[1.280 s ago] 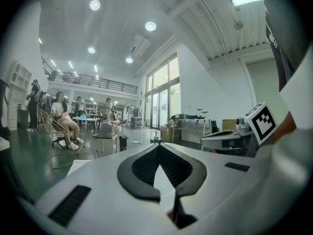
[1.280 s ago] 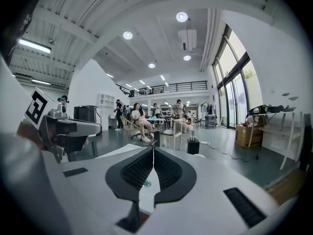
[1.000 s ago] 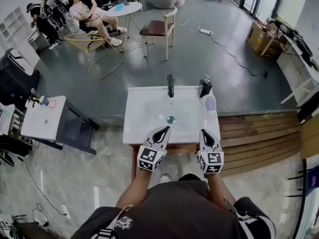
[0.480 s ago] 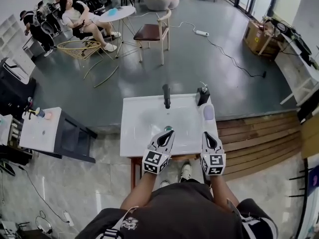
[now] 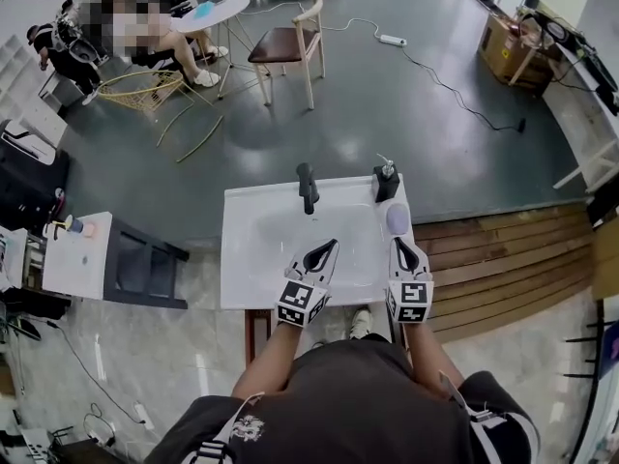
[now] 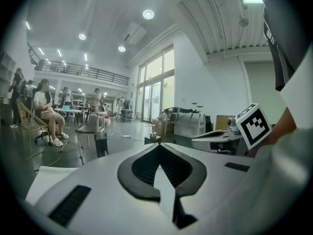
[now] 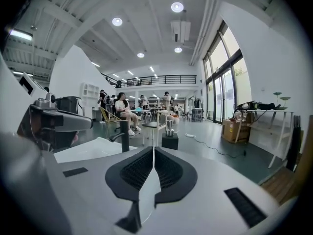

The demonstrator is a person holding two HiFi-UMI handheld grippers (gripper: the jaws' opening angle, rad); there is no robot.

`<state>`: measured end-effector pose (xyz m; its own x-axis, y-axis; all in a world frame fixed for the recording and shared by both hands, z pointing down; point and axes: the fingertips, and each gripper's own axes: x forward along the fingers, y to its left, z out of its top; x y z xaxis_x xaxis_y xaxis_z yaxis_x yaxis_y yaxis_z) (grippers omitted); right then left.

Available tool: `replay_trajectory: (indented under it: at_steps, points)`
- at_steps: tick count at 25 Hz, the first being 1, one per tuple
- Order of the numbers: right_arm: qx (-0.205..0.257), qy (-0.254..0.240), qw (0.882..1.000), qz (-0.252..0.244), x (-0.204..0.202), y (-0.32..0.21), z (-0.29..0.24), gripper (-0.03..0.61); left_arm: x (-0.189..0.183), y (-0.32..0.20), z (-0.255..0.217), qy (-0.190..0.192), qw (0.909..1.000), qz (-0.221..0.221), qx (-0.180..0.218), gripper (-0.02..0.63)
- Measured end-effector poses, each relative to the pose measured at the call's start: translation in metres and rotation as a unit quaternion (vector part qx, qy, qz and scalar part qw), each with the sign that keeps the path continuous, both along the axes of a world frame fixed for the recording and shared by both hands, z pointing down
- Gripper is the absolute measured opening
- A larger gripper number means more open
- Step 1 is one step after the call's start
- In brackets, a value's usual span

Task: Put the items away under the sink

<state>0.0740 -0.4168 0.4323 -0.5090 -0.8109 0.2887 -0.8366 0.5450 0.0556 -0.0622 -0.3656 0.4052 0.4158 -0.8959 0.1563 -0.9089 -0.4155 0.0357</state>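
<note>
Over the front edge of the sink (image 5: pixel 240 271), the left gripper (image 5: pixel 327 246) and right gripper (image 5: pixel 400 243) hover side by side, jaws pressed together and empty. Beyond the right gripper, a pale purple item (image 5: pixel 397 219) lies on the sink's right edge. A dark soap bottle (image 5: pixel 386 183) stands at the back right corner, near the tap (image 5: pixel 307 188).

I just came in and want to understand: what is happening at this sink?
A person stands at the white sink with a tool in each hand. The left tool and the right tool are both shut and empty, above the sink's front edge. The black faucet, soap dispenser and pale purple item on it are untouched.
</note>
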Motion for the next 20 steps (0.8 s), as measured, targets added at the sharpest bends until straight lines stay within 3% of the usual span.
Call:
replay_trajectory:
  at_steps: [6, 9, 12, 20]
  points:
    - [-0.019, 0.010, 1.000, -0.002, 0.002, -0.031, 0.010, 0.041, 0.006, -0.028, 0.010, -0.001, 0.9998, -0.017, -0.009, 0.006]
    - [-0.040, 0.016, 0.999, 0.002, 0.005, -0.047, 0.024, 0.191, 0.007, -0.038, 0.014, -0.001, 0.9996, -0.022, -0.018, 0.006]
    - [-0.062, 0.020, 0.998, 0.005, 0.006, -0.061, 0.035, 0.282, 0.009, -0.046, 0.019, -0.003, 0.9993, -0.025, -0.027, 0.006]
    - [-0.136, 0.059, 0.989, 0.005, 0.007, -0.087, 0.089, 0.418, 0.010, -0.062, 0.038, -0.011, 0.9983, -0.034, -0.046, 0.006]
